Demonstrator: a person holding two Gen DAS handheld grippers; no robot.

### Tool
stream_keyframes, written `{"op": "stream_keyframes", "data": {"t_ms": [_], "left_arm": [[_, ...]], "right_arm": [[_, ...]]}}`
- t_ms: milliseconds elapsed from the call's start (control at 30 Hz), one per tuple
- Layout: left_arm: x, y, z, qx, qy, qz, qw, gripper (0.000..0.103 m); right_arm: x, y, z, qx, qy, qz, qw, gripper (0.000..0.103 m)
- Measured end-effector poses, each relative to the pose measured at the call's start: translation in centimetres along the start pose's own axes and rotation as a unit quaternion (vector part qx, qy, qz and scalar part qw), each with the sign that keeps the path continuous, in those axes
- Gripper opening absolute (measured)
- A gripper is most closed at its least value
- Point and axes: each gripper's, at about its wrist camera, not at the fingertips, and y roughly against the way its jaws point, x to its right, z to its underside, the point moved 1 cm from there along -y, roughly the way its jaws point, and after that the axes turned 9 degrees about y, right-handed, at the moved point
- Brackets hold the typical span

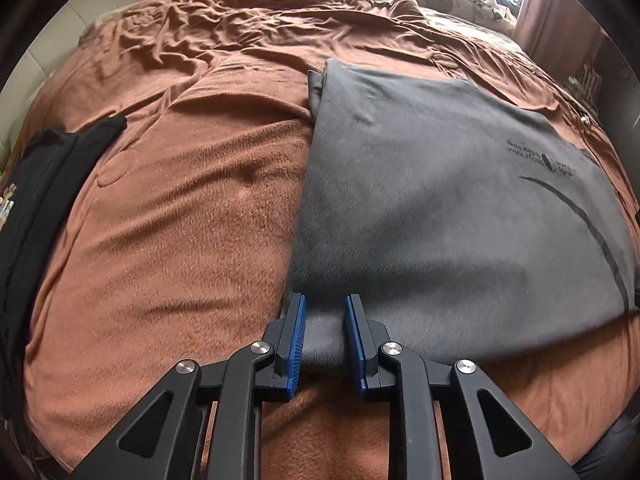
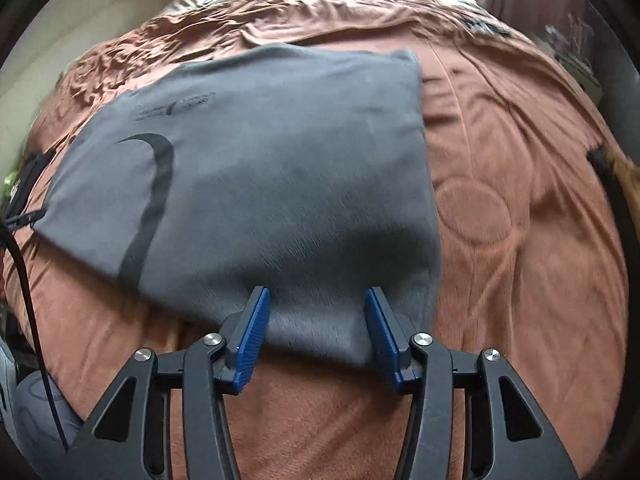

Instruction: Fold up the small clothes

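A folded grey garment (image 1: 460,200) lies on the brown bed (image 1: 180,220), its length running away. The left hand-held gripper (image 1: 325,328) and right hand-held gripper (image 2: 316,320), both unclenched, straddle its near edge at opposite corners.

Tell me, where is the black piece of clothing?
The black folded garment lies at the far left edge of the left wrist view, on the brown fuzzy blanket, well apart from the grey folded shirt to its right.
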Motion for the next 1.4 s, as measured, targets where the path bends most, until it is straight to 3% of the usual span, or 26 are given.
{"op": "stream_keyframes", "data": {"t_ms": [133,233,300,467,700,933,1133,1300,1400], "left_arm": [[-1.1,0.1,0.6,0.002,0.016,-0.021,0.9997,0.024],[-2.0,0.4,1.0,-0.001,0.034,-0.001,0.9994,0.024],[-1.8,1.0,1.0,0.001,0.028,-0.007,0.9996,0.024],[-1.4,3.7,0.1,0.03,0.034,-0.012,0.9989,0.022],[1.3,5.6,-0.9,0.055,0.028,0.018,0.9979,0.022],[4.9,4.3,-1.0,0.042,0.016,0.051,0.9977,0.022],[7.6,2.4,-0.5,0.022,-0.002,0.068,0.9975,0.022],[6.1,-0.9,0.9,-0.025,0.018,0.053,0.9981,0.022],[4.5,-0.6,1.1,-0.024,0.046,0.093,0.9943,0.022]], "right_arm": [[-0.8,0.0,0.4,-0.005,0.016,0.012,1.0,0.047],[-1.0,0.4,0.2,-0.019,0.007,0.021,1.0,0.047],[-1.4,1.1,-0.3,-0.021,-0.001,0.027,0.999,0.04],[-2.9,2.6,-2.1,0.01,0.001,-0.002,1.0,0.039],[-5.6,1.6,-4.2,0.018,0.018,-0.033,0.999,0.039],[-6.0,-0.8,-4.9,0.006,0.035,-0.046,0.998,0.039],[-5.0,-2.2,-4.4,-0.021,0.006,-0.063,0.998,0.037],[-4.4,-2.1,-3.6,-0.036,-0.001,-0.069,0.997,0.037],[-3.8,-1.1,-2.8,-0.029,-0.015,-0.068,0.997,0.036]]}}
